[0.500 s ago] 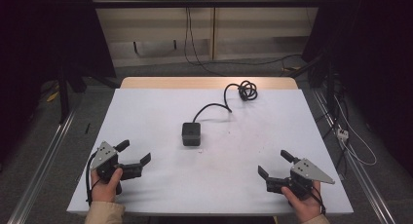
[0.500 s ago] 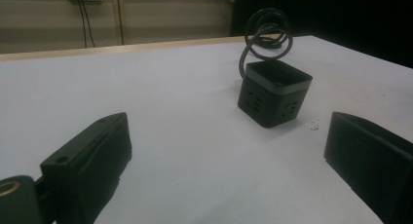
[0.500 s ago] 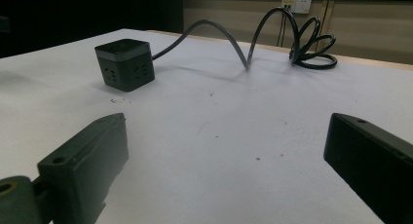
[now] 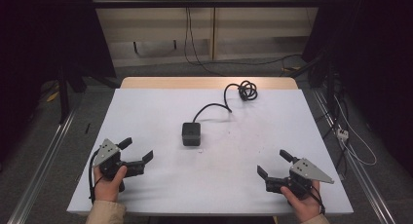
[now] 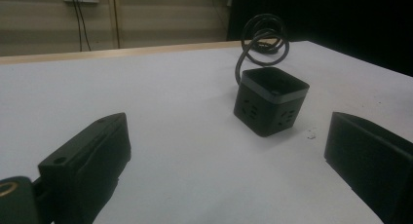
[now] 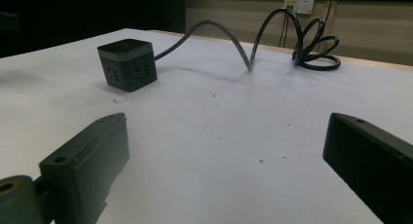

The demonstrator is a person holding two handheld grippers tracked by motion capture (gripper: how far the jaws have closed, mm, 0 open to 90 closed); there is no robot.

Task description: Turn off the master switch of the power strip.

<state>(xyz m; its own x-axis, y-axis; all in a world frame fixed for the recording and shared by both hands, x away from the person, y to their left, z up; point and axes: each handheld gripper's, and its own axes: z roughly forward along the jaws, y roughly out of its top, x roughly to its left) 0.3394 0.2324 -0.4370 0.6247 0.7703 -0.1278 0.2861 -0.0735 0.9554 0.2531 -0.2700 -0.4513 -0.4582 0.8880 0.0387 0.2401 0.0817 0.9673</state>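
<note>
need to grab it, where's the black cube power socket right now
In the high view, the black cube power socket sits mid-table on the white tabletop, its black cable trailing to the far edge.

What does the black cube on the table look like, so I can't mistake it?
On the white table, look near the middle, ahead of both grippers. The cube power strip sits there, black with sockets in its side faces. Its black cable runs back to a coil near the far edge.

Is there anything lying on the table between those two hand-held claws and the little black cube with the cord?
Nothing visible does. Bare white table lies between the left gripper, the right gripper and the black cube. Both sets of jaws stand open and hold nothing. The cube's cord runs off its far side to a coil, away from both grippers.
</note>
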